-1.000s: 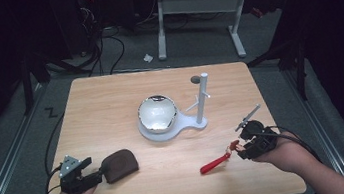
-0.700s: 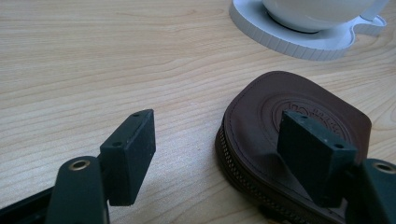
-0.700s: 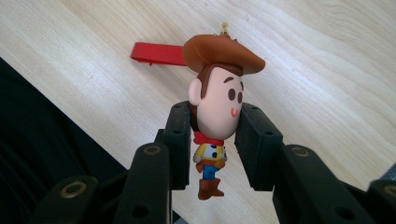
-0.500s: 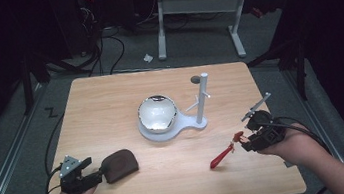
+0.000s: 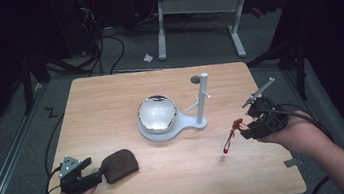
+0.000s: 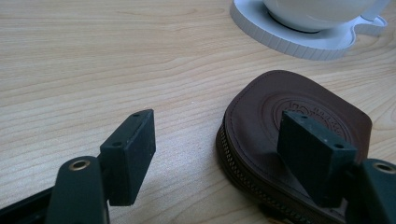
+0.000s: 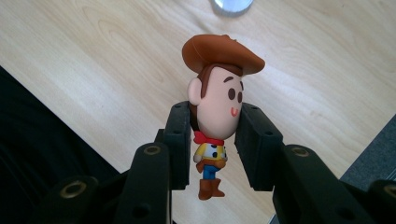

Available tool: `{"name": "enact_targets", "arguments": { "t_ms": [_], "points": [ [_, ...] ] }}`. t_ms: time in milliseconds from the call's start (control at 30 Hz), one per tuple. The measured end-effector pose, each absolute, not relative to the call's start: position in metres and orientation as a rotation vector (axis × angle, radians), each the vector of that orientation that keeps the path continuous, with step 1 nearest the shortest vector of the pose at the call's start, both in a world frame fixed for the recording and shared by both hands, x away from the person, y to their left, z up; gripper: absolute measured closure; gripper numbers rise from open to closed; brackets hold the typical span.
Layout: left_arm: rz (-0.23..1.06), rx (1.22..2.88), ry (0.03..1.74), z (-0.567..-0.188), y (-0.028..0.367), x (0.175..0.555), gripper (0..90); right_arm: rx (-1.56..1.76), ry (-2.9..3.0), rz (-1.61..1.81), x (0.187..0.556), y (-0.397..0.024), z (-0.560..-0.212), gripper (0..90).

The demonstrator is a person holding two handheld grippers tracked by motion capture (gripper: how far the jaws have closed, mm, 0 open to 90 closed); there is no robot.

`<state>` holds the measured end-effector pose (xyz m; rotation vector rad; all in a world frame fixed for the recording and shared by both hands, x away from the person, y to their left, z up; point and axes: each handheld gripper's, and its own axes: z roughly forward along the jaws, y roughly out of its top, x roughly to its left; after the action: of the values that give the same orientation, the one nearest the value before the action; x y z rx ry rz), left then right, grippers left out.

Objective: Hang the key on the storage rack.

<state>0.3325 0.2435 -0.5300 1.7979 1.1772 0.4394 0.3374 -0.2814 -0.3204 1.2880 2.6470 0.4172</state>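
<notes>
Cowboy figurine (image 7: 212, 126), brown-hatted with a red scarf, sits clamped by the head between the right gripper's (image 7: 212, 140) pads, held clear above the wooden table (image 5: 110, 105); the high view gives it as a small red shape (image 5: 231, 137) off the gripper's (image 5: 245, 130) tip, right of the white stand (image 5: 198, 121) with the shiny bowl (image 5: 158, 113). The left gripper (image 6: 217, 144), low at the near left corner, has its jaws spread, one pad over the brown zip pouch (image 6: 261, 116).

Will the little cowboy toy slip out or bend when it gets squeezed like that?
Probably not. The cowboy figure looks like smooth moulded rubber, and the right gripper pinches its big head from both sides. It seems light, hanging above the table. The red loop dangling below looks floppy.
</notes>
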Motion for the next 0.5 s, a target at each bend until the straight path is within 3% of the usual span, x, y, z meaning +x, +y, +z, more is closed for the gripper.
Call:
{"name": "enact_targets", "arguments": {
  "t_ms": [500],
  "points": [
    [0.438, 1.789, 1.180, -0.530, 0.245, 0.333, 28.3, 1.259, 2.619, 0.475, 0.359, -0.269, -0.298, 67.0]
  ]
}}
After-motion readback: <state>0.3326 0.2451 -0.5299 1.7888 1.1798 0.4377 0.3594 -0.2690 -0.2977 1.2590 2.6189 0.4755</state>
